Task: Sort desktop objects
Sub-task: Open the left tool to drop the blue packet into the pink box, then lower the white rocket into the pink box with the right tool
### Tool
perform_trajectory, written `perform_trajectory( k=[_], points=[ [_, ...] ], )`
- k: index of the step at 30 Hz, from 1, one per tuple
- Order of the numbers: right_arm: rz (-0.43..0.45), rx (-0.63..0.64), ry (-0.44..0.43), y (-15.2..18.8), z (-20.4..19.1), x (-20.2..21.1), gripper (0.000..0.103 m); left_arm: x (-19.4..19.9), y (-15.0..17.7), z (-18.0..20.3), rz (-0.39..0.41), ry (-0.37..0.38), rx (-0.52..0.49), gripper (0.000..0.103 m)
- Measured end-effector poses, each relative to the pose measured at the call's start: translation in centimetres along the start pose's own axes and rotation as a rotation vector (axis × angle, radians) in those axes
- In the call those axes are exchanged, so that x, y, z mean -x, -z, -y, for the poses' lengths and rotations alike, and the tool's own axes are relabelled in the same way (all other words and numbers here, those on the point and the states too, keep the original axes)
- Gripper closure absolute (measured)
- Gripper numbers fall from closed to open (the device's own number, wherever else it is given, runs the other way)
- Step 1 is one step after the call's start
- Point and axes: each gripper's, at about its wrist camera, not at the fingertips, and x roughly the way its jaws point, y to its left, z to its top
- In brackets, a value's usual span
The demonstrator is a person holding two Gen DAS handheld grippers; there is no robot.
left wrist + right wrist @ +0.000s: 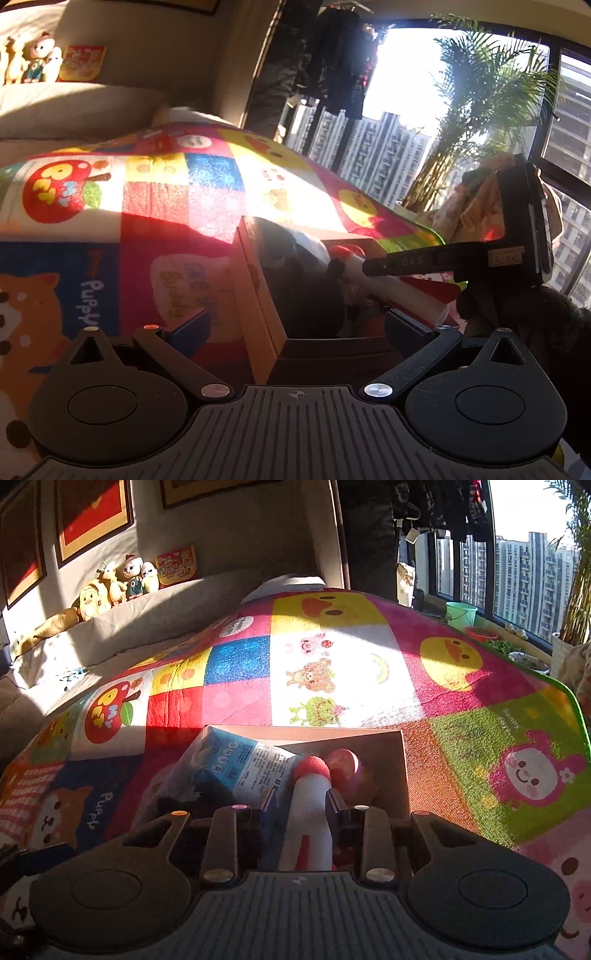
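An open cardboard box (402,768) sits on the colourful mat. Inside lie a blue-and-white packet (243,768) and a red-topped object (343,762). My right gripper (302,797) is shut on a white bottle with a red cap (310,812), the cap over the box's near edge. In the left wrist view the right gripper (351,269) comes in from the right, holding the bottle (391,286) over the box (258,295). My left gripper (295,325) stands open and wide, with the box's near corner between its fingers; the pads are apart from the walls.
A cartoon-patterned play mat (332,664) covers the surface. Plush toys (118,579) line a ledge at the back left. A green bucket (460,614) and potted palm (480,110) stand by the windows on the right. A person's dark sleeve (535,317) holds the right gripper.
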Motion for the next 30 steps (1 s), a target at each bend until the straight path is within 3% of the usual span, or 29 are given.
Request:
perform_trajectory(
  k=[4,8,15,18,22,24,28,30],
  points=[
    [-0.042,-0.051,0.013,-0.1,1.7,-0.2,0.074,0.3,0.3,-0.4,0.01,0.018,0.006,0.0],
    [0.0,-0.065,-0.023,-0.9,2.0,2.0,0.074,0.2,0.7,-0.8,-0.004,0.026,0.026,0.0],
    [0.031,0.005,-0.074,-3.5,-0.9,2.7,0.074,0.0,1.2,-0.2,-0.008,0.025,0.006,0.0],
    [-0.018,0.025,-0.124,-5.6,-3.7,-0.2,0.073,-0.3,1.4,-0.3,-0.017,0.023,0.003,0.0],
    [-0.078,0.065,-0.081,-7.2,-6.8,-5.4,0.073,-0.6,1.7,-1.2,-0.029,-0.003,0.027,0.0],
    [-0.197,0.024,-0.123,-7.3,-7.2,-8.1,0.073,-0.8,1.7,-1.8,-0.039,-0.007,0.048,0.0],
    [-0.228,0.107,-0.207,-6.4,-7.8,-6.0,0.072,-0.4,1.6,-2.1,-0.029,0.0,0.062,0.0],
    [-0.214,0.125,-0.199,-6.5,-6.8,-4.0,0.073,-0.2,1.5,-1.8,-0.02,0.005,0.053,0.0]
  ],
)
